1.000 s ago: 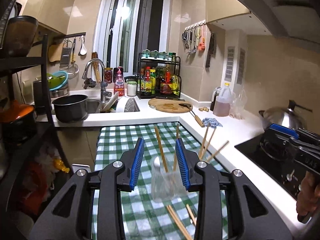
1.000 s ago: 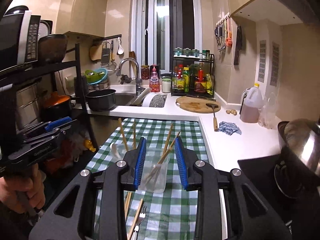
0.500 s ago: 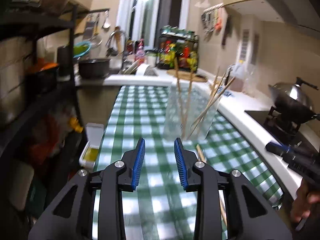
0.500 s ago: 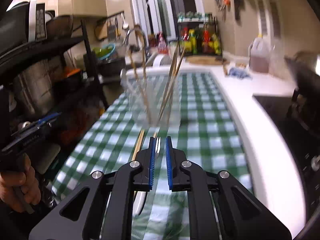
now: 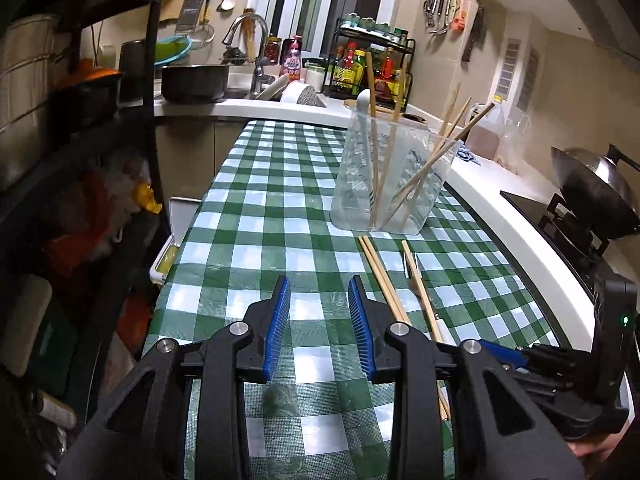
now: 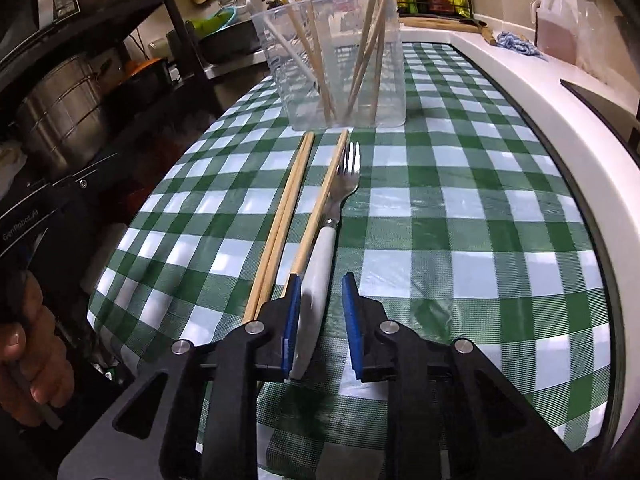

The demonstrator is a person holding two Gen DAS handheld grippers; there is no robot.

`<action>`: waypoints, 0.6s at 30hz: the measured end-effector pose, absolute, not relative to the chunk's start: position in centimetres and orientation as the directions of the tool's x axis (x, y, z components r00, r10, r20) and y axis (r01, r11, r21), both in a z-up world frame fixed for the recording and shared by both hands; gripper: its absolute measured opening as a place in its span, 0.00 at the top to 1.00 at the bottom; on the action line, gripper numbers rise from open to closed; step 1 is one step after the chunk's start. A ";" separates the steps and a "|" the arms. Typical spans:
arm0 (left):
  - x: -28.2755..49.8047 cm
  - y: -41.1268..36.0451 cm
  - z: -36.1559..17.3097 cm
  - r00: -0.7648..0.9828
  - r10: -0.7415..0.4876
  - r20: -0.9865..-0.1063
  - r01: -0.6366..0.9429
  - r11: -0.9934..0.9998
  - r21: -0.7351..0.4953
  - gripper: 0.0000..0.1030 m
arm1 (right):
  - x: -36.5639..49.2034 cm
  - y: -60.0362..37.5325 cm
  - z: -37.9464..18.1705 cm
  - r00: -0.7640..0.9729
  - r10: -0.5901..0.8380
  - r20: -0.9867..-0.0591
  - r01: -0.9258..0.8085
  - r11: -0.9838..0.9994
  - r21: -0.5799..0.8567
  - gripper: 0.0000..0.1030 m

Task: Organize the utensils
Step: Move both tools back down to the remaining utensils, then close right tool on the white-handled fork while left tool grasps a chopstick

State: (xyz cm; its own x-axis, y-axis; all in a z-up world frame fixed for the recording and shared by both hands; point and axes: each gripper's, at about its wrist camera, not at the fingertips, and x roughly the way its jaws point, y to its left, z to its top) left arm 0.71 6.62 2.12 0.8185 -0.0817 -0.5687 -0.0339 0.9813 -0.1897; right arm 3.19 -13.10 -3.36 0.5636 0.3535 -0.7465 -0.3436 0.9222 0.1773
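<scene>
A clear plastic cup (image 5: 390,176) (image 6: 336,60) stands on the green checked tablecloth (image 5: 280,208) and holds several wooden chopsticks and a white spoon. In front of it lie a pair of chopsticks (image 6: 280,224), a single chopstick (image 6: 320,204) and a fork with a white handle (image 6: 326,236) (image 5: 414,276). My right gripper (image 6: 319,284) is open, low over the cloth, its jaws on either side of the fork's handle end. My left gripper (image 5: 319,292) is open and empty, just left of the loose chopsticks (image 5: 384,280).
A black shelf rack with pots (image 5: 80,92) stands left of the table. A white counter (image 5: 520,232) runs along the right with a wok on the hob (image 5: 592,188). The sink, tap and spice rack (image 5: 368,64) are at the far end.
Both grippers dropped from above the cup to low over the cloth in front of it. The right gripper, nearly shut half a second ago, has opened around the fork's handle.
</scene>
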 end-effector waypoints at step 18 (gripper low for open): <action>1.8 2.5 -2.2 0.728 -0.223 -0.649 0.068 0.965 -0.254 0.71 | 3.1 -12.7 -4.3 0.540 0.305 -0.785 -0.334 0.933 0.133 0.83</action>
State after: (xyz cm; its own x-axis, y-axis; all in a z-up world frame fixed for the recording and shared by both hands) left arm 1.77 2.50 -2.16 0.7278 -0.2225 -0.6487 0.0685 0.9647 -0.2542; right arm 3.10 -12.69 -4.34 0.5397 0.3045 -0.7848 -0.3339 0.9333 0.1325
